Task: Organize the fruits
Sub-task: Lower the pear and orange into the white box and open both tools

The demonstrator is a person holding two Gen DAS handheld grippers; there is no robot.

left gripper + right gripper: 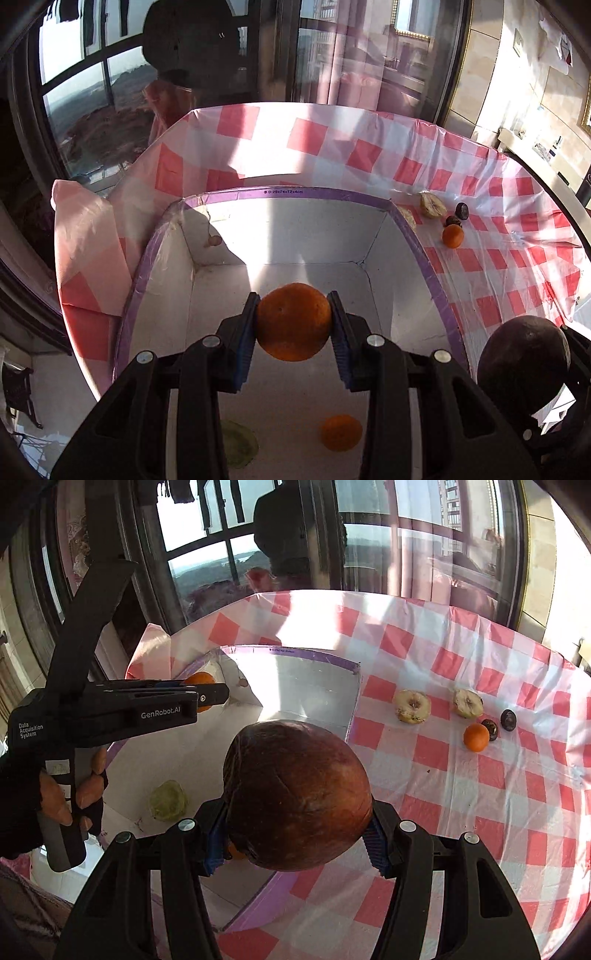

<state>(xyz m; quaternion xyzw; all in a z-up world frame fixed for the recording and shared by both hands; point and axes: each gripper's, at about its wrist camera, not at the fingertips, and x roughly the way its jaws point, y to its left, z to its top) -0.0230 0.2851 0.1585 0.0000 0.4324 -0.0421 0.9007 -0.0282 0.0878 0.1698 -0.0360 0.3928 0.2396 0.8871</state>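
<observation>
Oranges first: the left claw [294, 322] was clenched on a small orange [293, 321], pads pressed on both its sides, hanging over the open white box [280, 229] with the purple rim. Below that claw, on the box floor, sat another orange [340, 432] and a pale green fruit [238, 445].

Off to its right, the right claw [295, 827] was grasping a big dark-red fruit [297, 794] (looked like an apple, can't say for sure), sitting about over the box's near right rim, partly above the checkered cloth [480, 812] on the desk.

Ahead and to the right of the right claw, leftovers waited on the cloth: two pale halved fruits [411, 706], a loose orange [476, 737] and two small dark fruits [508, 719].

My take on doing the drop well: lower the left claw close to the floor before letting go, and aim for a bare patch away from the two fruits below so nothing bounces or bruises. The red one is heavy, so I'd bring it fully inside the rim first. Don't cross the claws; one release at a time seems safer.
</observation>
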